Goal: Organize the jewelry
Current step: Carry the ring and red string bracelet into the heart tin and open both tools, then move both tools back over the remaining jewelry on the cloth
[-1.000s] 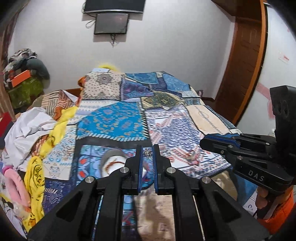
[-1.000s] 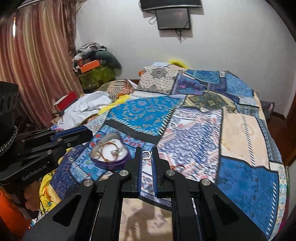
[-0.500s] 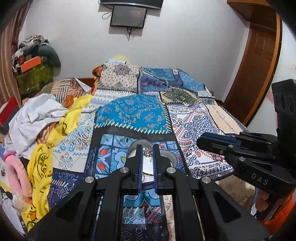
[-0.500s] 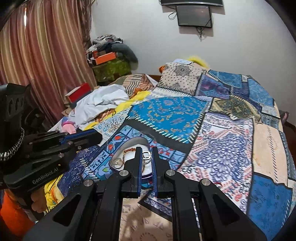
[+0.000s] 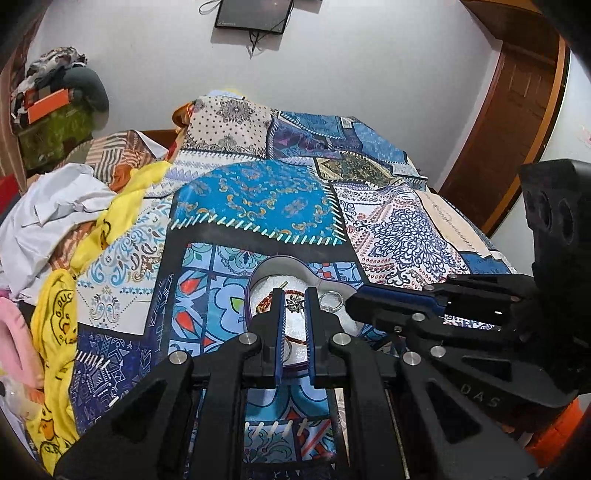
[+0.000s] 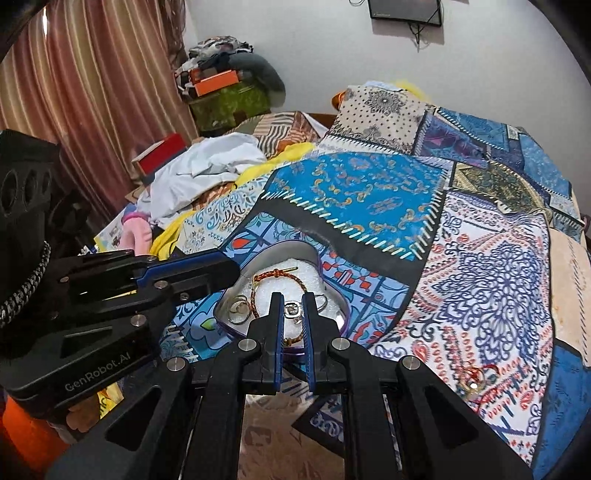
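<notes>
**Both tools pinch small pieces over the heart-shaped tin**

The bed (image 5: 258, 192), covered by a patchwork spread in blue, cream and black, stretches away ahead of both tools. To the left of the left tool lies a heap of clothes (image 5: 55, 221) in white, yellow and pink. A wooden door (image 5: 517, 110) stands off to its right, and a dark screen (image 5: 255, 14) hangs on the wall straight ahead. In the right wrist view striped curtains (image 6: 92, 92) hang far to the left.

Just ahead of both tools, on the bed's near part, sits the open heart-shaped tin (image 6: 280, 254) with a purple rim and white lining. Inside it lie a reddish braided bracelet (image 6: 280, 275) and silver rings (image 6: 238, 308).

The left tool (image 5: 294, 303) has its jaws drawn close, pinching a small dark star-like charm (image 5: 294, 303) between the tips, directly over the tin. The right tool (image 6: 292, 309) is likewise nearly closed, gripping a small squarish silver piece (image 6: 292, 309) above the tin's near half. Each tool shows in the other's view, coming in from the side with its tip at the tin's edge.

Well to the right of the right tool, on the bed's patterned cloth, lies another small item with red thread and a gold-coloured bit (image 6: 474, 380); its kind is hard to tell.
</notes>
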